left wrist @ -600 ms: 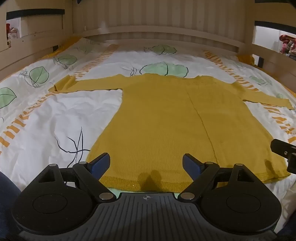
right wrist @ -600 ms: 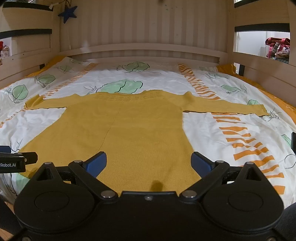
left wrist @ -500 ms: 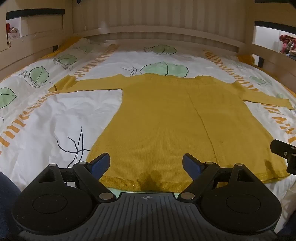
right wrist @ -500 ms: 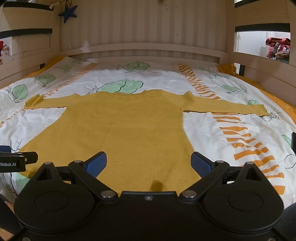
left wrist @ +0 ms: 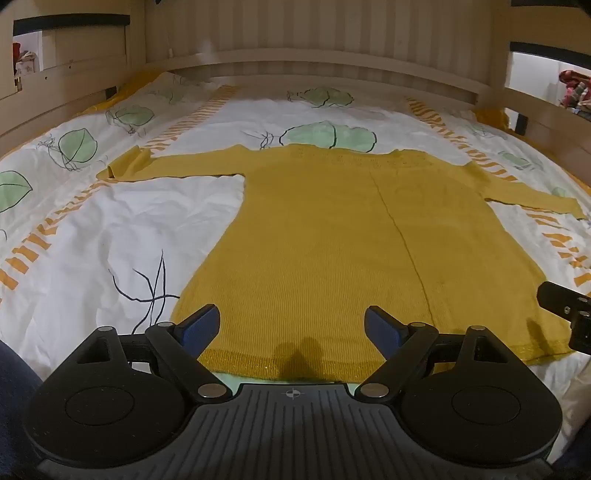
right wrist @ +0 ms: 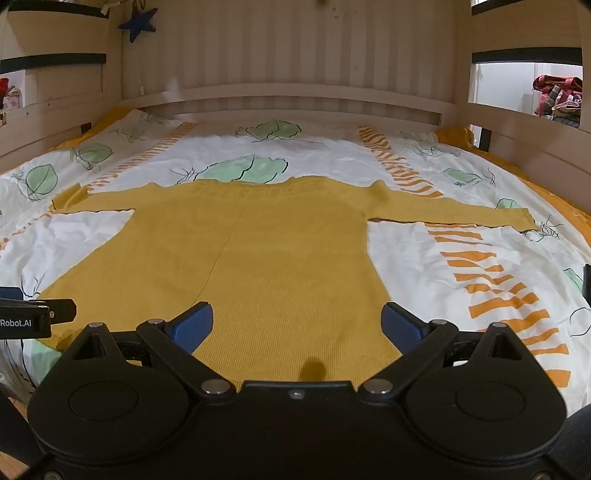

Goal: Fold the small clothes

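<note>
Hand-held gripper (right wrist: 297, 325) view alone shows blue star (right wrist: 138, 23).

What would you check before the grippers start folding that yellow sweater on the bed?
1. Sweater lies flat, body spread out: ok.
2. Both sleeves stretched out to the sides, left sleeve and right sleeve: ok, though the left cuff looks slightly turned over.
3. Left gripper open and holding nothing: ok.
4. Right gripper open and holding nothing: ok.
5. Hem near the grippers, within easy reach: ok.
6. Bedcover smooth under the sweater: cannot tell; wrinkles show beside it.
</note>
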Demonstrator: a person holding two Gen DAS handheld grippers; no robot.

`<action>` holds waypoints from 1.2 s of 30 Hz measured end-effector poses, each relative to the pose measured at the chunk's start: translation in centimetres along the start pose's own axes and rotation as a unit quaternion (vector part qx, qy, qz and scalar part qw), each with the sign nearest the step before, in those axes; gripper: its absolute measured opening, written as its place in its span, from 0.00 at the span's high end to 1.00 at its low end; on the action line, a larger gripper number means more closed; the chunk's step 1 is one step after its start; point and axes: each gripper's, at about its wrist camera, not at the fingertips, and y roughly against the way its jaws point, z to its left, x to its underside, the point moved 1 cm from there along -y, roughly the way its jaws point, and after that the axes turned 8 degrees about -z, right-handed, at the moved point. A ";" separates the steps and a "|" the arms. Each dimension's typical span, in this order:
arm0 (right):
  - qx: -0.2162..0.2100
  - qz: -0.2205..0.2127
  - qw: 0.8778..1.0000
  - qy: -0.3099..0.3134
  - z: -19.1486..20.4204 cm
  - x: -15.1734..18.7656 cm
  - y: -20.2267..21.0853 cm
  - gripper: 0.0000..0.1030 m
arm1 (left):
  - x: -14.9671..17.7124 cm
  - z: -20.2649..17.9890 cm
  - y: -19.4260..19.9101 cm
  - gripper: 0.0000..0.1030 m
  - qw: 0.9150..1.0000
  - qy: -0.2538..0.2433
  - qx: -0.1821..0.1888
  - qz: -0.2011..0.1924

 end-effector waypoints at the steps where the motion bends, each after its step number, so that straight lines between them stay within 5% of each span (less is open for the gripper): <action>1: 0.000 0.000 1.000 0.000 0.0 0.0 0.0 0.05 | 0.0 -0.1 0.1 0.17 1.000 0.000 0.000 0.000; 36: 0.000 0.005 1.000 0.001 0.4 0.6 -0.1 0.05 | 0.8 0.3 -0.7 0.17 1.000 0.013 0.003 0.020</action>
